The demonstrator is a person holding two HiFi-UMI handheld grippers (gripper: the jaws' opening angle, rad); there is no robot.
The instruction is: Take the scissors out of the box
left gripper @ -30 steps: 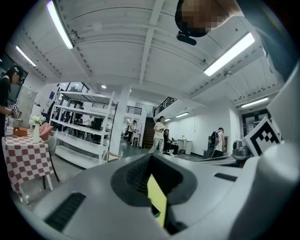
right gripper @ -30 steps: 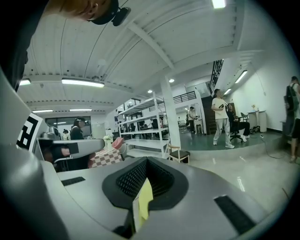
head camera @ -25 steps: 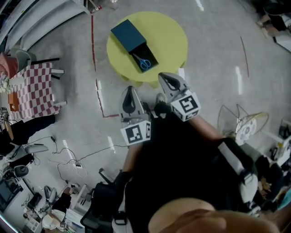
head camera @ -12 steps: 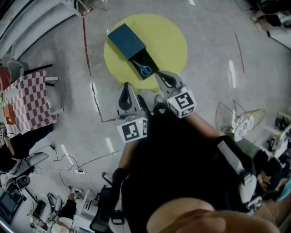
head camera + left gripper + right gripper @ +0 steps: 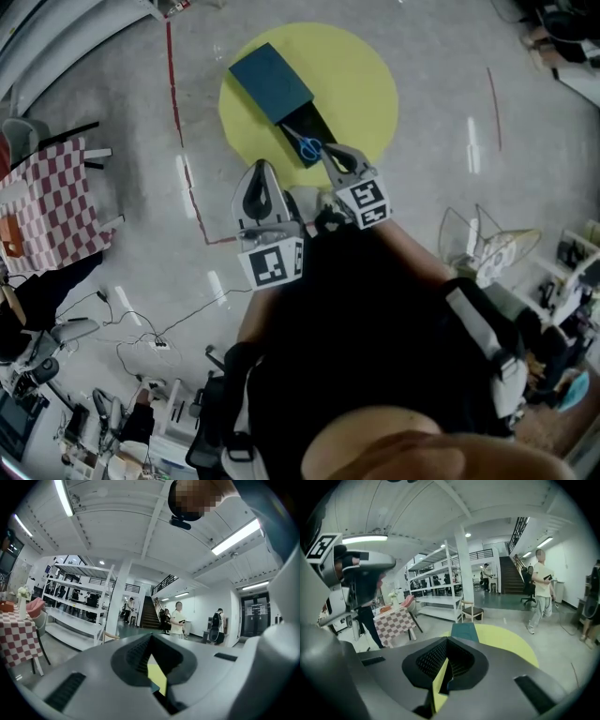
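A round yellow table (image 5: 361, 80) carries a dark blue box (image 5: 272, 82) whose open tray (image 5: 298, 122) points toward me. Blue-handled scissors (image 5: 308, 147) lie in the tray's near end. My right gripper (image 5: 334, 151) is shut and empty, its tip over the table's near edge just right of the scissors. My left gripper (image 5: 260, 169) is also shut and empty, over the floor left of the table's near edge. In the right gripper view the box (image 5: 464, 631) and table (image 5: 508, 645) show beyond the right gripper (image 5: 447, 640). The left gripper (image 5: 151, 637) points nearly level into the hall.
A red-checked table (image 5: 47, 202) stands at the left. Red tape lines (image 5: 173, 84) run on the floor beside the yellow table. Cables (image 5: 141, 328) lie at lower left, a wire frame (image 5: 497, 248) at right. People (image 5: 541, 590) and shelving (image 5: 75, 606) stand in the hall.
Both grippers have moved forward toward the yellow table. The right one has dropped and its tip has come over the table edge beside the scissors. Both stay shut.
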